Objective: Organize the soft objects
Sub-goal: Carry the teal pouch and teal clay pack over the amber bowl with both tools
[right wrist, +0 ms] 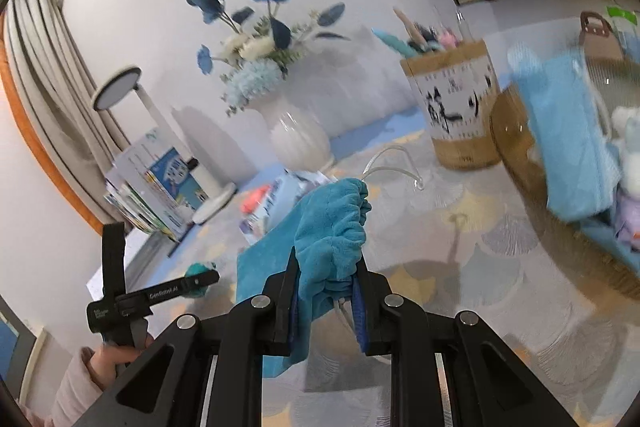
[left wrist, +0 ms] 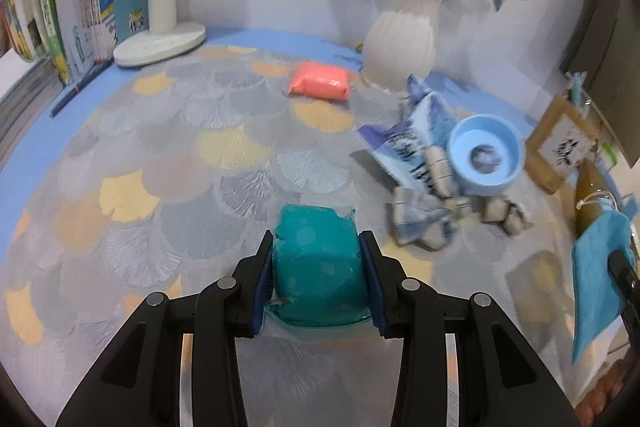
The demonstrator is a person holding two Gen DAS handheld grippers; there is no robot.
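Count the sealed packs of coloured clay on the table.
2. The teal clay pack sits clamped between the left gripper fingers; the pink clay pack lies by the white vase. Others may hide behind the clutter.

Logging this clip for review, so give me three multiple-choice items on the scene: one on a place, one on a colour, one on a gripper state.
1. Where does the coral-pink soft packet lie?
A. on the patterned mat beside the white ribbed vase
B. inside the light blue plastic bowl
C. on the books

2. What colour is the soft block in the left hand-held gripper?
A. orange
B. teal
C. white

3. What is the right hand-held gripper doing?
A. open, empty
B. shut on a pen
C. shut on a blue plush drawstring pouch

Answers: 1 A, it rests on the mat near the vase's foot; 2 B, teal shows between the pads; 3 C, the fabric is bunched between the fingers.
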